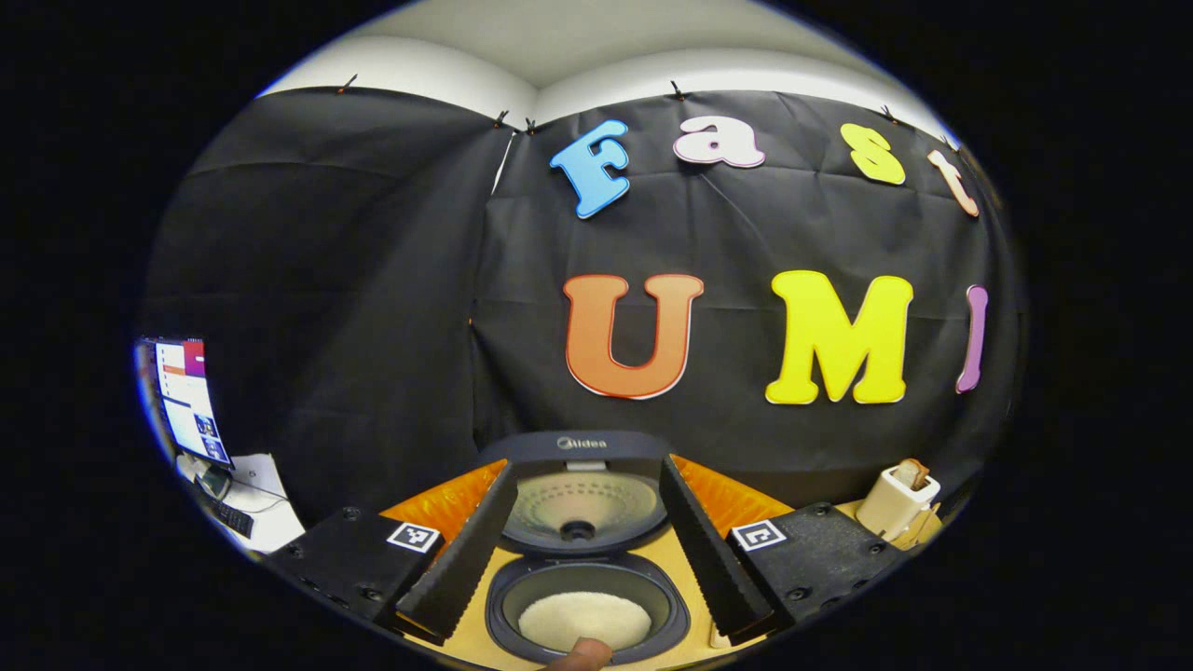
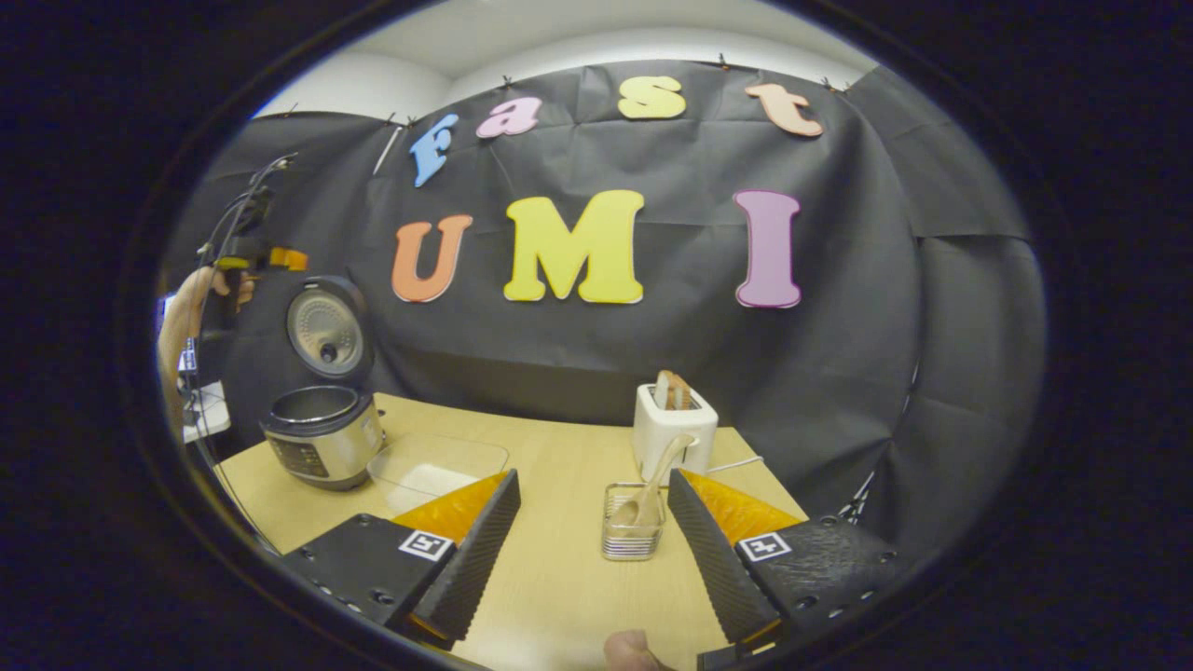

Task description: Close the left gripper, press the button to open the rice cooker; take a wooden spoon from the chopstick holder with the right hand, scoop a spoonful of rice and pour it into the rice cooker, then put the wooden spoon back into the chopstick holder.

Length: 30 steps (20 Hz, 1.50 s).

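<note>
The rice cooker (image 1: 587,596) stands straight ahead of my left gripper (image 1: 589,471) with its lid (image 1: 580,508) raised, and white rice (image 1: 584,620) lies in the pot. The left gripper is open, one finger on each side of the cooker, holding nothing. In the right gripper view the cooker (image 2: 322,433) sits far left with its lid (image 2: 326,331) up. A wooden spoon (image 2: 657,475) leans in the metal chopstick holder (image 2: 632,536), just ahead of my open right gripper (image 2: 593,477). A hand holds the left gripper (image 2: 244,252) high above the cooker.
A clear tray (image 2: 433,466) with rice lies on the wooden table (image 2: 559,578) beside the cooker. A white holder (image 2: 673,424) with wooden utensils stands behind the chopstick holder, also seen as a white holder (image 1: 897,501). A monitor (image 1: 186,396) is far left.
</note>
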### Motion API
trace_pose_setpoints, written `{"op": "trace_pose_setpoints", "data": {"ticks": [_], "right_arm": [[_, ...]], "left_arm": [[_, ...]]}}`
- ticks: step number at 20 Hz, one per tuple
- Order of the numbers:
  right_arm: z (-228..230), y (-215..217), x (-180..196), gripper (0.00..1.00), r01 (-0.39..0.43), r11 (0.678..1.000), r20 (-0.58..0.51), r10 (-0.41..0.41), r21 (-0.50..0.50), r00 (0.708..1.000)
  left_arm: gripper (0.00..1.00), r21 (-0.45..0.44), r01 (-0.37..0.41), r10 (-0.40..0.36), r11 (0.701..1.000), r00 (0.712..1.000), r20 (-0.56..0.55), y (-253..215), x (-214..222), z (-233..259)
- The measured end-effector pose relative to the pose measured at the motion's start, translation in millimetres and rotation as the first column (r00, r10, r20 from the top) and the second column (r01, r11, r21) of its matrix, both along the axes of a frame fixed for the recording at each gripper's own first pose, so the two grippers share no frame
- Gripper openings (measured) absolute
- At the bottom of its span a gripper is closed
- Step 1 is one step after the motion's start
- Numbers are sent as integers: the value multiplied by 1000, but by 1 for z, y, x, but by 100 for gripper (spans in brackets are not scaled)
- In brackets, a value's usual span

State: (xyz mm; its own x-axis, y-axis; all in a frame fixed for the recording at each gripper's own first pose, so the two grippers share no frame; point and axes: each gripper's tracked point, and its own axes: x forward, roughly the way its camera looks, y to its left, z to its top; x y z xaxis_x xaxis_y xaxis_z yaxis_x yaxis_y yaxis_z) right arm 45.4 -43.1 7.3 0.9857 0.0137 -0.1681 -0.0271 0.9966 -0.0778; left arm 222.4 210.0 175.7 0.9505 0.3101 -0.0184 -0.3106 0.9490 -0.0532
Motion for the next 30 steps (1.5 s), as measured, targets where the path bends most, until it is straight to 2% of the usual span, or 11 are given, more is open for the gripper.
{"op": "trace_pose_setpoints", "data": {"ticks": [2,4,6,8,9,14,15,19,25,30], "right_arm": [[-2,4,-2,97,-16,1000,6,16,-4,1000],[-3,7,-5,95,-32,999,10,32,20,999],[5,10,1,98,-42,999,14,42,29,999],[-2,2,1,95,-35,999,21,34,40,999],[-3,0,2,95,-32,998,20,31,49,999],[-9,-6,2,96,-25,995,6,25,94,1000],[-9,-6,2,95,-27,995,3,27,98,1000],[-8,-10,0,96,-16,995,6,16,102,1000],[-6,-6,-13,96,-15,993,22,13,118,1000],[0,-7,-30,94,36,989,35,-42,146,999]], "left_arm": [[98,-38,-10,10,999,1000,0,12,22,7],[98,-64,23,-22,998,1000,21,16,44,18],[98,-81,24,-21,996,999,34,25,64,27],[98,-104,31,-27,994,999,44,28,82,30],[100,-99,30,-27,995,999,30,28,90,28],[98,-58,-23,16,998,994,-105,37,113,-8],[98,-61,-44,35,997,989,-142,37,112,-16],[97,10,-53,54,999,984,-169,37,105,-18],[97,-3,-55,53,998,976,-211,21,77,-30],[97,-14,-21,17,1000,971,-237,0,39,-55]]}}
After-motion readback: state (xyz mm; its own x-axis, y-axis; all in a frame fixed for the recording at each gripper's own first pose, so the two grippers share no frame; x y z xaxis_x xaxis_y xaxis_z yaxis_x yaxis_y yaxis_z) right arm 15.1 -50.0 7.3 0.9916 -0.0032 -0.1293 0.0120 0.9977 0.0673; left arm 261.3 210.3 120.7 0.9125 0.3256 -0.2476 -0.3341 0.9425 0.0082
